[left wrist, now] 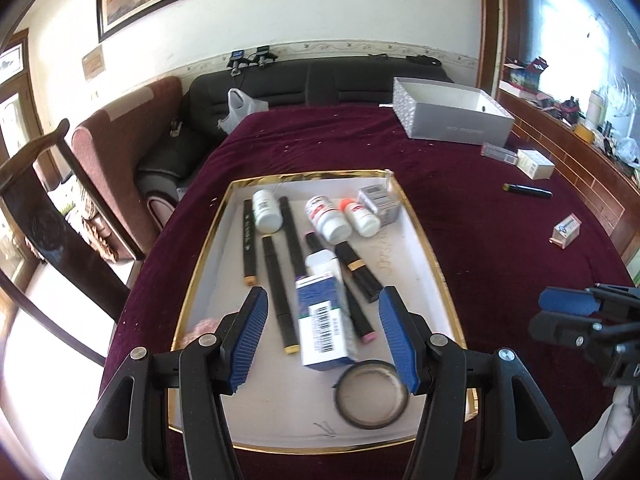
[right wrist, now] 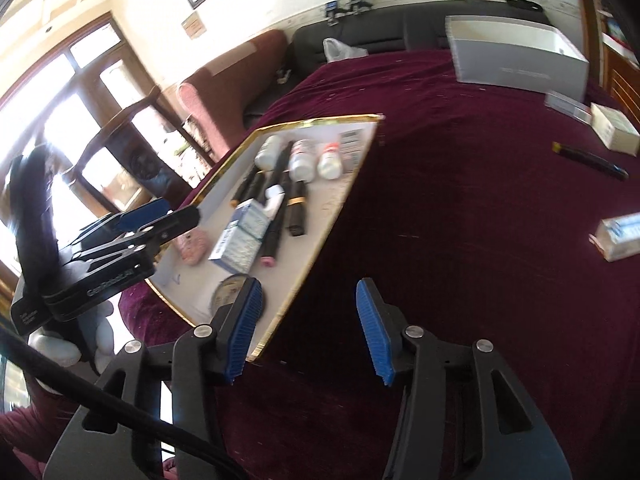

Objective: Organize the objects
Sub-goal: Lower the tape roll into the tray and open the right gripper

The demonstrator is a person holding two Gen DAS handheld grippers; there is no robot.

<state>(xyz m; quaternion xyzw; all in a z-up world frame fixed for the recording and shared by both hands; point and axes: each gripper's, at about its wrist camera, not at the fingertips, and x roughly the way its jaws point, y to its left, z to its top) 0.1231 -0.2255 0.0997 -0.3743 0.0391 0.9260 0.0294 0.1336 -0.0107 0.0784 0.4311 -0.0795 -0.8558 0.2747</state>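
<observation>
The gold-rimmed tray lies on the dark red cloth, directly below and ahead of the left claw. Between that claw's blue pads, but lower down and untouched, lies a blue-and-white box with a barcode, resting across several black markers. Just beyond it stand white pill bottles and a small grey box; a black tape ring sits under the claw's right finger. The left claw's jaws stand apart with nothing gripped.

The right claw hovers over the tray's near right corner and the bare cloth, jaws also apart and empty. Ahead and to its right, well apart from the tray, lie a black pen, a small carton, a white carton and, farthest off, an open grey box.
</observation>
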